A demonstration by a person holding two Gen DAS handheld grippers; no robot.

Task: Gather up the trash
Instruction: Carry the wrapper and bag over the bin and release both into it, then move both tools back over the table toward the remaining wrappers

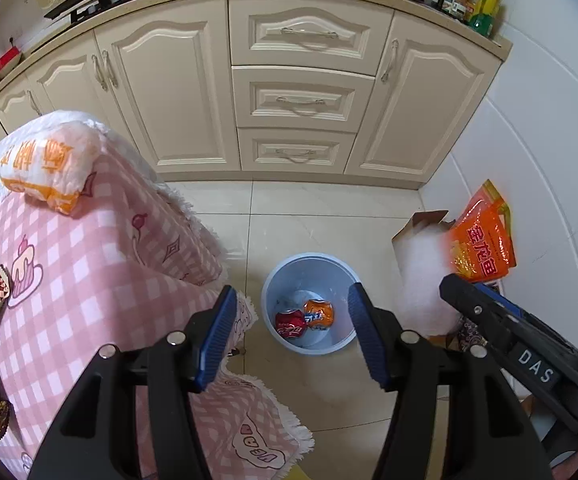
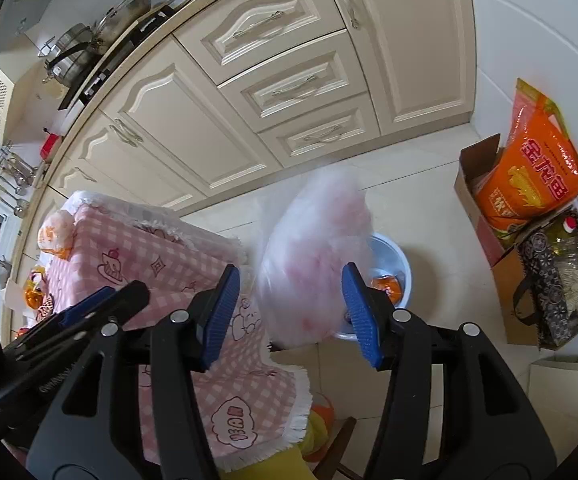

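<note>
Translucent plastic bag (image 2: 313, 256) hangs upright, blurred, over the bin (image 2: 403, 264); both grippers gape empty.

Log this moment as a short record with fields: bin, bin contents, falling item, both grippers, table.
bin: pale blue bin on the floor beside the table
bin contents: red can and orange can, both crushed
falling item: blurred white plastic bag, in front of the bin, touching neither pad
left gripper: open, nothing between the pads
right gripper: open, no grip on the bag
table: pink checked cloth, wrappers on it
</note>
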